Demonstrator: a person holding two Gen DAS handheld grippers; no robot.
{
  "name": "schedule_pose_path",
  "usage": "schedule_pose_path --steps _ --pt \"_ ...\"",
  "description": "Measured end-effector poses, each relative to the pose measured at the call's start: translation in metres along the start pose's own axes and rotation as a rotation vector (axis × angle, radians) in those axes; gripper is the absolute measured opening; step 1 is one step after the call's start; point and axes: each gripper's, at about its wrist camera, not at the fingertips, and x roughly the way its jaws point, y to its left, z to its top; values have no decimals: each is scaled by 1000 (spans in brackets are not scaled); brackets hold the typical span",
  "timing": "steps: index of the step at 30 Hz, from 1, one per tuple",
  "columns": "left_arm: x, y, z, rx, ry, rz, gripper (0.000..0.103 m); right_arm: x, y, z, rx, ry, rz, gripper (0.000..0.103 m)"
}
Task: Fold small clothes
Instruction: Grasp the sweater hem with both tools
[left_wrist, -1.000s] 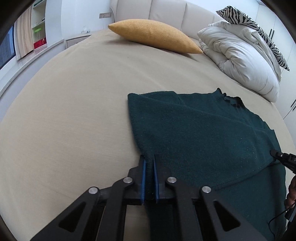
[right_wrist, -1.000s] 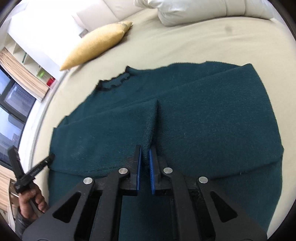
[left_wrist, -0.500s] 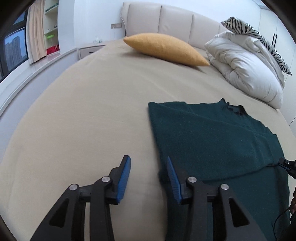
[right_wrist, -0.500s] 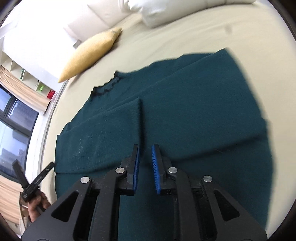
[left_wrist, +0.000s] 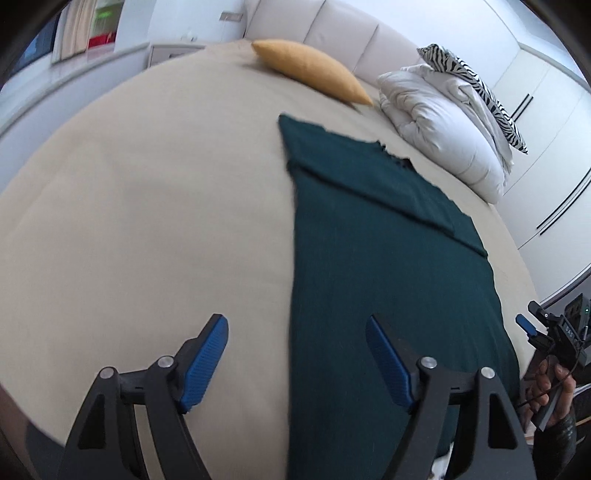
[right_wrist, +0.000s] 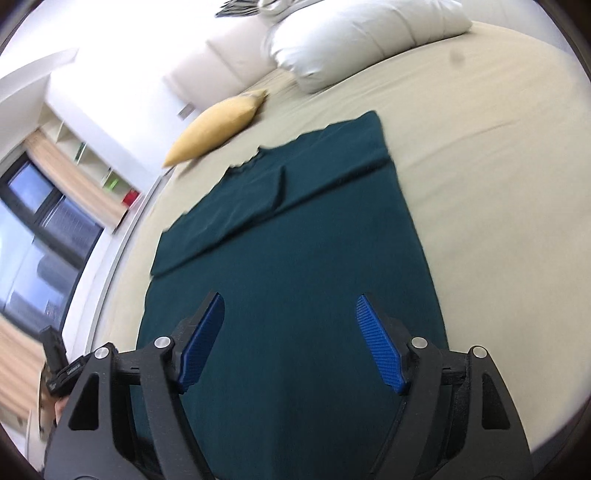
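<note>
Both claws are being held wide apart above the bed (left_wrist: 129, 229), with nothing caught between the pads — the left claw (left_wrist: 295, 365) and the right claw (right_wrist: 290, 341) have just been opening, and the dark green garment (right_wrist: 295, 258) is no longer being gripped. The garment is lying flat on the beige sheet, stretched long toward the headboard, its sleeves already being kept folded across the upper part near the neckline. The left claw is being carried over the garment's left edge, one pad over bare sheet, the other over cloth; the right claw is being hovered over the lower middle of the cloth. A yellow pillow (left_wrist: 314, 70) and a white duvet (left_wrist: 443, 122) are lying well apart from the work. Judging from here, the hem is probably being sought next — and if only the top layer is being pinched, or the two claws are being lifted unevenly, the folded sleeves could be dragged loose and the fold skewed.
</note>
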Motion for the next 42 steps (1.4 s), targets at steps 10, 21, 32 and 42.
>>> schedule_pose_path --steps 10,21,32,42 --pt "-9 15 -59 -80 143 -87 75 -40 -27 -32 81 50 53 67" --pt "-6 26 -76 -157 228 -184 43 -67 -53 -56 131 102 32 63" --pt "-5 21 -75 -117 240 -186 9 -83 -74 -69 160 219 -51 63" --pt "-6 14 -76 -66 249 -165 8 -55 -69 -79 108 399 -131 54"
